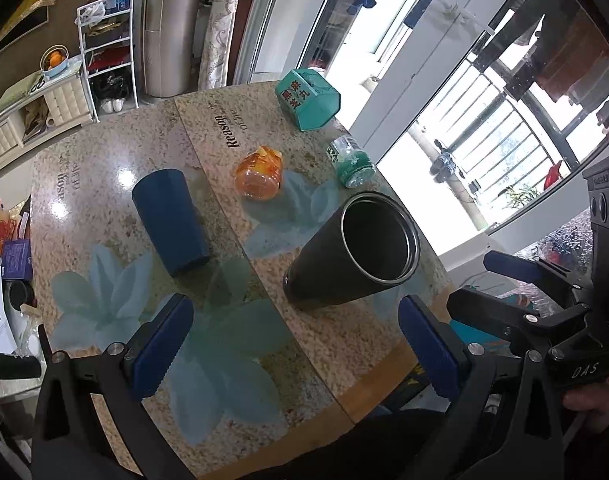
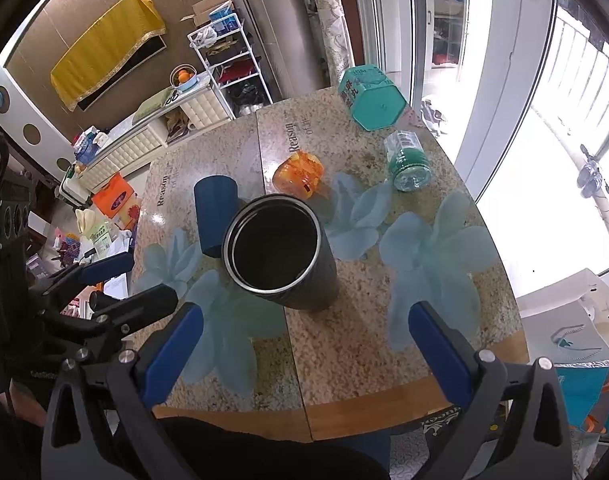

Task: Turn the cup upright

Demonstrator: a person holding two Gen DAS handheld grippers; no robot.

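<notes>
The black steel cup (image 2: pixel 280 252) stands upright near the middle of the worktop (image 2: pixel 384 340), its open mouth facing up and its base flat on the granite-patterned surface, so the flip appears to be done. Neither tool touches it. The right tool (image 2: pixel 304 348) hangs above the near edge with its blue pads spread wide and nothing between them, the cup in line with the gap but apart from it; the left tool (image 1: pixel 296 344) is likewise spread and empty, off to the cup's left over the near edge. Both held back and high like this suits a release: the cup is free to stand on its own, and the pads are well apart from its rim, so they would not knock it. Just behind the cup on its left stands a blue tumbler (image 1: pixel 170 220), mouth down, near but not clearly touching. Further toward the far edge sit an orange jar (image 2: pixel 298 174), a small green bottle (image 2: pixel 408 164) lying toward the right edge, and a teal hexagonal tin (image 2: pixel 370 98) at the far right corner; all stand clear of the cup. The tall cup on a glossy surface would tip easily if bumped.
</notes>
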